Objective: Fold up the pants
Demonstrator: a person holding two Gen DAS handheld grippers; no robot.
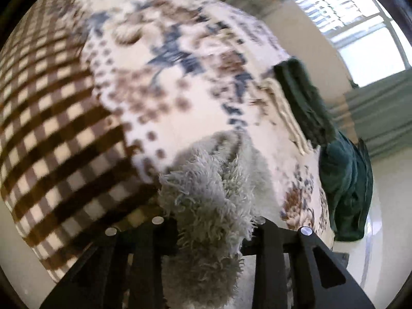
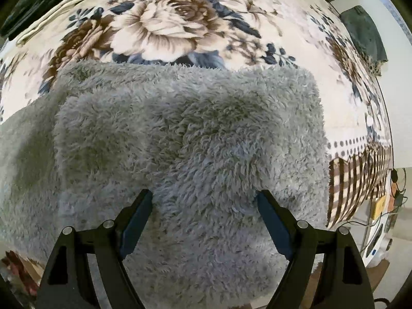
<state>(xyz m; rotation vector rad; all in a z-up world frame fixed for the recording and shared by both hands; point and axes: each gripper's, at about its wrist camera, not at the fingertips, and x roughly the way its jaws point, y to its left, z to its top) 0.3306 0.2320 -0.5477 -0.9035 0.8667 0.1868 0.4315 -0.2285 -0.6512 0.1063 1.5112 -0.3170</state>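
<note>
The pants are grey and fluffy (image 2: 185, 128) and lie on a floral blanket (image 2: 167, 23) over a bed, with one layer folded over another. My right gripper (image 2: 203, 203) is open just above the pants, its fingers (image 2: 270, 216) apart and empty. In the left wrist view my left gripper (image 1: 211, 226) is shut on a bunched part of the grey pants (image 1: 206, 193), lifted above the blanket (image 1: 154, 77). The cloth hides its fingertips.
Dark green clothes (image 1: 345, 180) and a cream cloth (image 1: 285, 108) lie at the blanket's far edge. More dark garments (image 2: 365, 36) lie at the right side. The blanket's checked border (image 1: 51, 118) hangs over the bed edge. Cables and boxes (image 2: 383, 206) are on the floor.
</note>
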